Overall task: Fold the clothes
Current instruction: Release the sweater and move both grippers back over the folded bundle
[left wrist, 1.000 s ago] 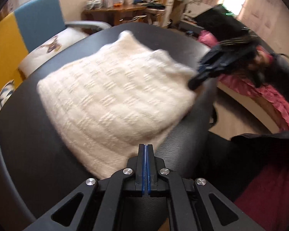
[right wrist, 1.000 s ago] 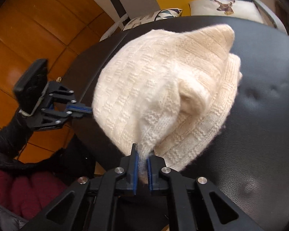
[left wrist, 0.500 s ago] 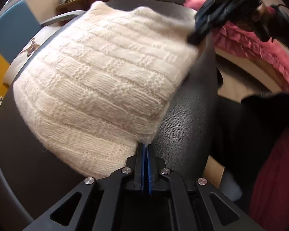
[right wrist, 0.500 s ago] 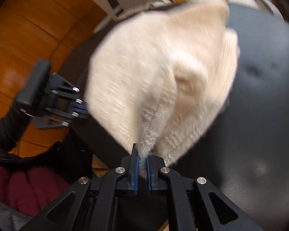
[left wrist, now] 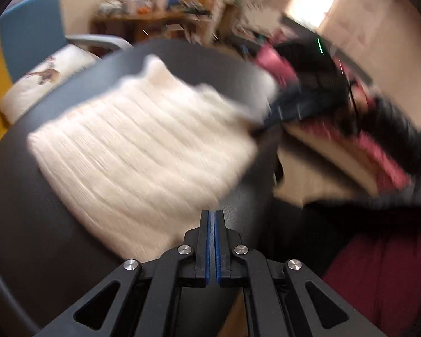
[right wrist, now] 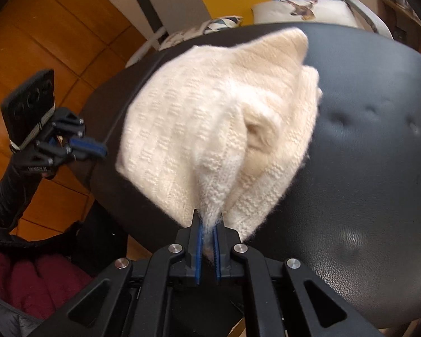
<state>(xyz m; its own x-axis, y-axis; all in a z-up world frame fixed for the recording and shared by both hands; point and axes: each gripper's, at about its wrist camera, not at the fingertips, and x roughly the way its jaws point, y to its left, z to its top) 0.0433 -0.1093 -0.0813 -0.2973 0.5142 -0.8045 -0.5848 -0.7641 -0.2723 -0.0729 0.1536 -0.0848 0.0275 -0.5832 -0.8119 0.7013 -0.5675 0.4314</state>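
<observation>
A cream knitted sweater (right wrist: 210,129) lies folded on a black leather seat (right wrist: 365,168); it also shows, blurred, in the left wrist view (left wrist: 143,146). My right gripper (right wrist: 207,224) is shut on a pinched corner of the sweater at its near edge. My left gripper (left wrist: 212,219) is shut and empty, just off the sweater's near edge above the seat (left wrist: 22,224). In the right wrist view the left gripper (right wrist: 98,148) hangs beside the seat's left edge, apart from the sweater. In the left wrist view the right gripper (left wrist: 269,123) is a dark blur at the sweater's right corner.
A blue and yellow chair (left wrist: 28,28) with a deer-print cushion (right wrist: 300,8) stands behind the seat. A cluttered wooden desk (left wrist: 160,19) is at the back. Pink fabric (left wrist: 379,146) lies to the right. Wooden floor (right wrist: 42,42) lies left of the seat.
My left gripper has pulled back from the sweater's edge and swung, blurring its view. My right gripper keeps hold of the sweater corner.
</observation>
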